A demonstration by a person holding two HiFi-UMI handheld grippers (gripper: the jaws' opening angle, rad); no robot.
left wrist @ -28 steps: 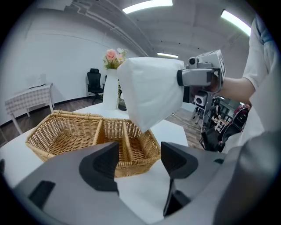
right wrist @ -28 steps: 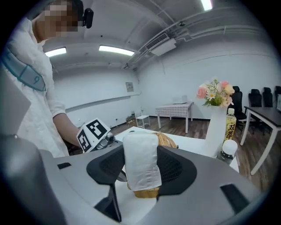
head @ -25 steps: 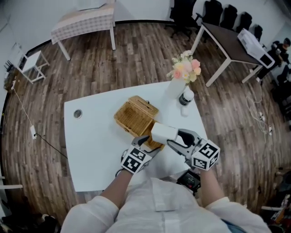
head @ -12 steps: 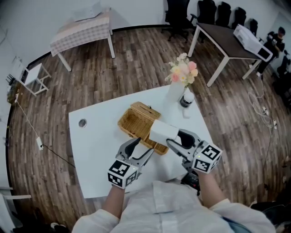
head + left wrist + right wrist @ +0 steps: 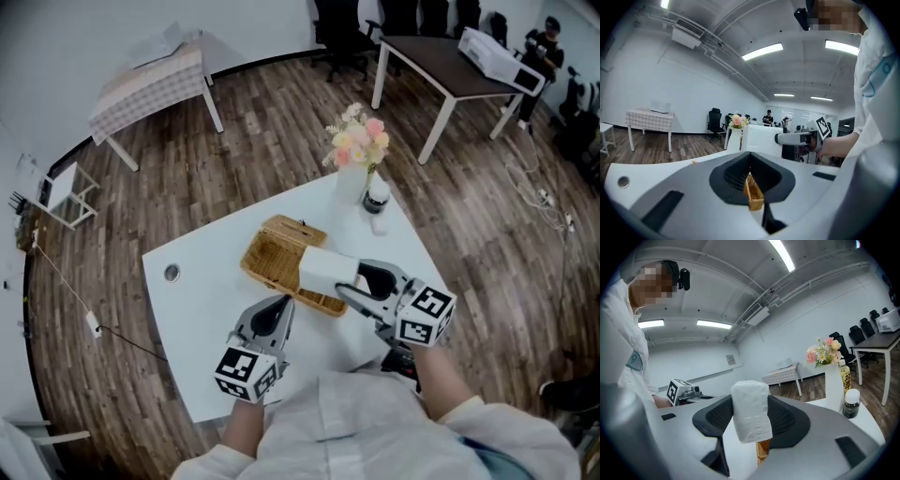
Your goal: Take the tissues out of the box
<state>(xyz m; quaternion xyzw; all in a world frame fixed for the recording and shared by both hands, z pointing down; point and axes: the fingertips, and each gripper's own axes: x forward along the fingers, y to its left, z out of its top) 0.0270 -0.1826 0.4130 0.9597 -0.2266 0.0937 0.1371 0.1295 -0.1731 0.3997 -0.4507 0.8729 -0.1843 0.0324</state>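
Holding a white tissue pack point(image 5: 750, 411) in my right gripper point(image 5: 349, 279): jaws spread wide, both pads pressed on its sides. In the head view the pack sits over the near end of the wicker box point(image 5: 277, 253) on the table point(image 5: 187, 309). Bottle point(image 5: 843, 373) has a yellow label with dark characters, too small to read. Left gripper point(image 5: 751, 159): jaws just closed, pressed together, nothing between them, near the box.

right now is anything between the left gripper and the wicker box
Nothing visible: the shut, empty left gripper points straight at the near edge of the wicker box. The tissue pack is up in the right gripper, over the box.
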